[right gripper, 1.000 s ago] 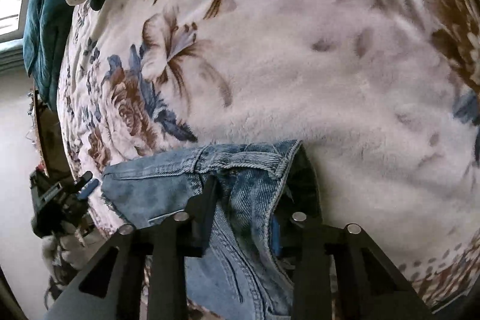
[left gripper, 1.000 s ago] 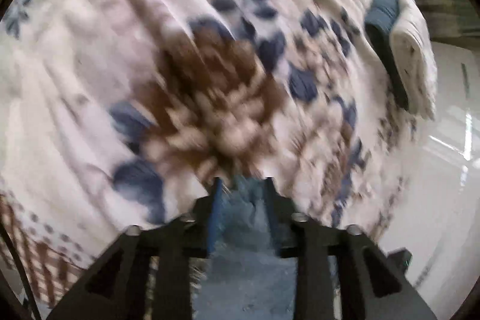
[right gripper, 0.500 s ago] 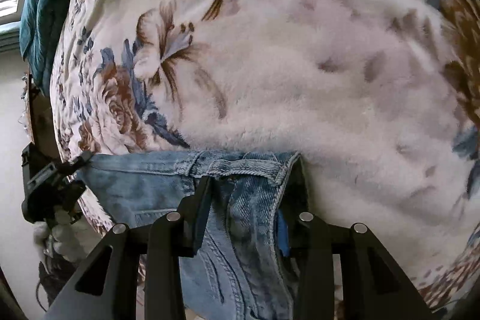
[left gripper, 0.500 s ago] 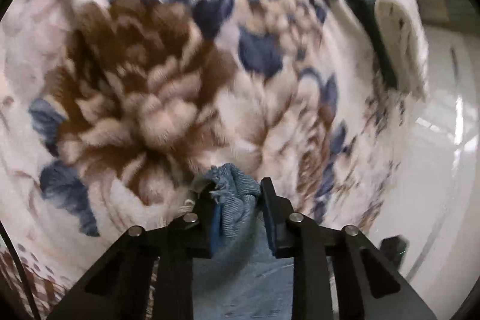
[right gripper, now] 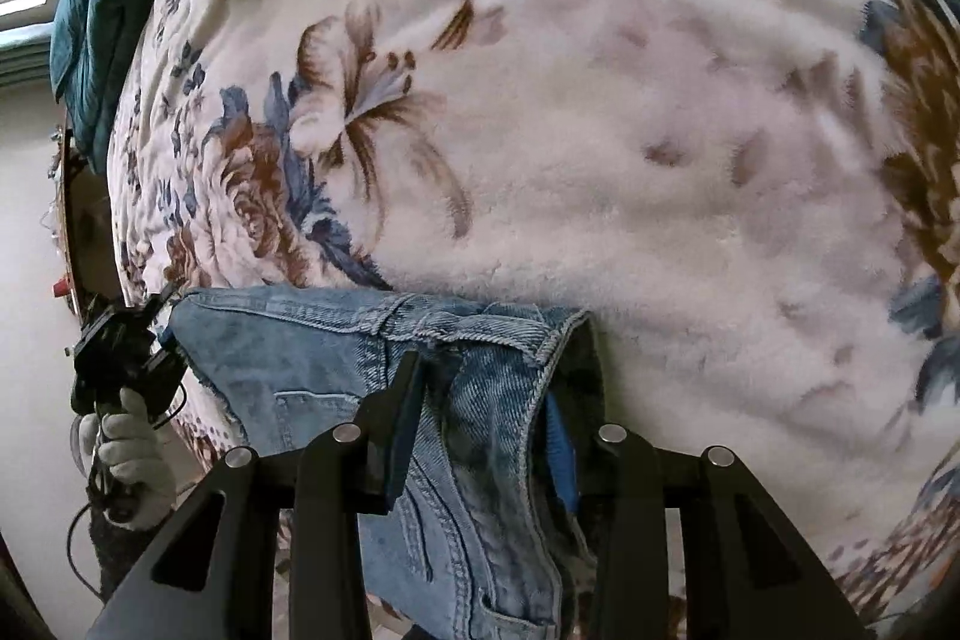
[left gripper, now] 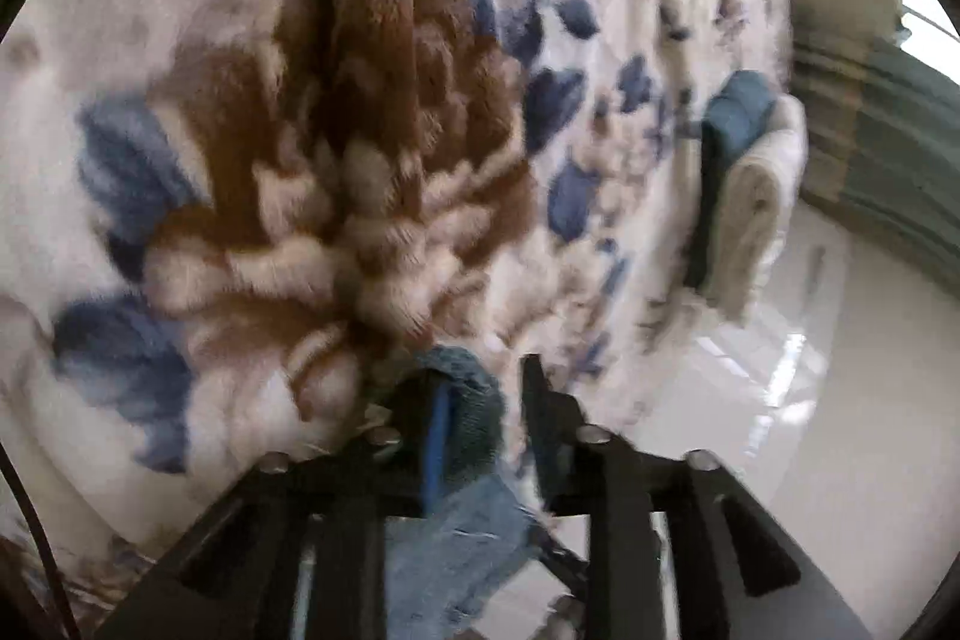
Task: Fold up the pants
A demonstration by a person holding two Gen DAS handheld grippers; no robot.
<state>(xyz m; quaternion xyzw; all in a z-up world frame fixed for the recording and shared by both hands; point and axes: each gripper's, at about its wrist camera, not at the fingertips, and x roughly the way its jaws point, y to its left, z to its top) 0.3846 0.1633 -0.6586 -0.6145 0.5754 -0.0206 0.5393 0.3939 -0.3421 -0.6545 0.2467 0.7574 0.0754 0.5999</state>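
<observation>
Light blue denim pants (right gripper: 336,376) lie at the near edge of a floral fleece blanket (right gripper: 600,130). My right gripper (right gripper: 486,412) is shut on the pants' waistband, which bunches between its fingers. My left gripper (left gripper: 480,400) holds a folded bit of the pants (left gripper: 474,400) against its left finger; a gap shows beside the right finger. It also shows in the right wrist view (right gripper: 126,364) at the pants' far left end, held by a gloved hand.
The blanket (left gripper: 300,130) covers a bed. A rolled cream and teal blanket (left gripper: 750,196) lies at the bed's edge. A teal cloth (right gripper: 90,10) is at the head end. Shiny white floor (left gripper: 810,430) is beside the bed.
The left gripper's jaws have spread and the view swung, with the denim now against one finger only. The right gripper kept its hold and the waistband is stretched out wider to the left.
</observation>
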